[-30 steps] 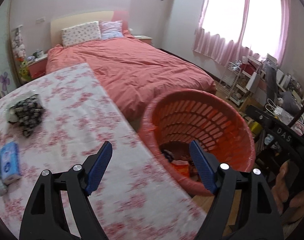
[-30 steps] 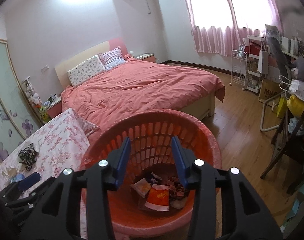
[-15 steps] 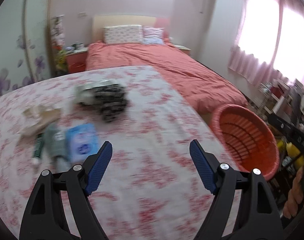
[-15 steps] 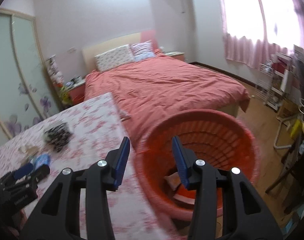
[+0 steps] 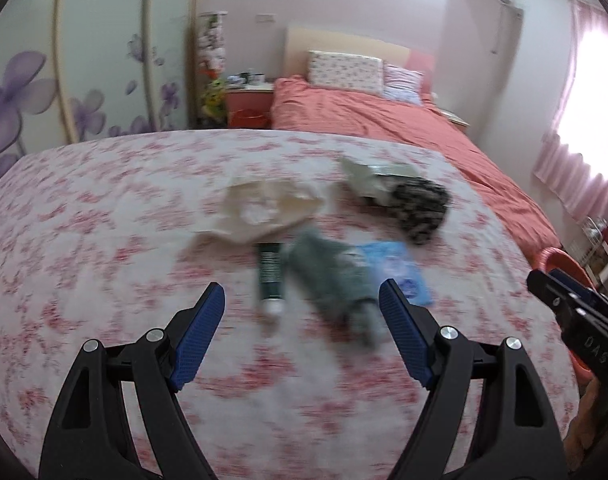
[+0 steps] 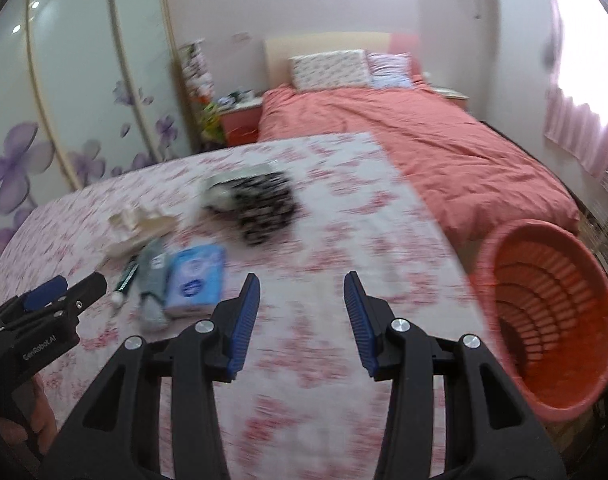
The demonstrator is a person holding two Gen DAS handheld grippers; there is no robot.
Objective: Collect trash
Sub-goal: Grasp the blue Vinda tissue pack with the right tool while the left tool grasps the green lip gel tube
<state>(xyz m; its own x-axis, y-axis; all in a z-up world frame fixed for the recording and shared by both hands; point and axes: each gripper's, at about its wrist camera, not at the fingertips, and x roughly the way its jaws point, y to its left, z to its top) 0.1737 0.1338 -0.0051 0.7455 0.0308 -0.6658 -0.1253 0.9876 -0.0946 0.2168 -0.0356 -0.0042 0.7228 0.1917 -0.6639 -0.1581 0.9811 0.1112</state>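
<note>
1. Left gripper [image 5: 302, 312] gapes wide, empty; right gripper [image 6: 302, 312] half-spread, empty.
2. Green tube [image 5: 270, 276] lies just ahead between the left jaws; light, stiff, probably slick; pinch mid-body.
3. Crumpled paper [image 5: 264, 210] lies beyond; soft, weightless.

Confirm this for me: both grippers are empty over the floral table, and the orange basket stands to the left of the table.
One thing is wrong: the orange basket stands to the right of the floral table, as the right wrist view shows. The rest holds: the left gripper and right gripper are both empty over it.
</note>
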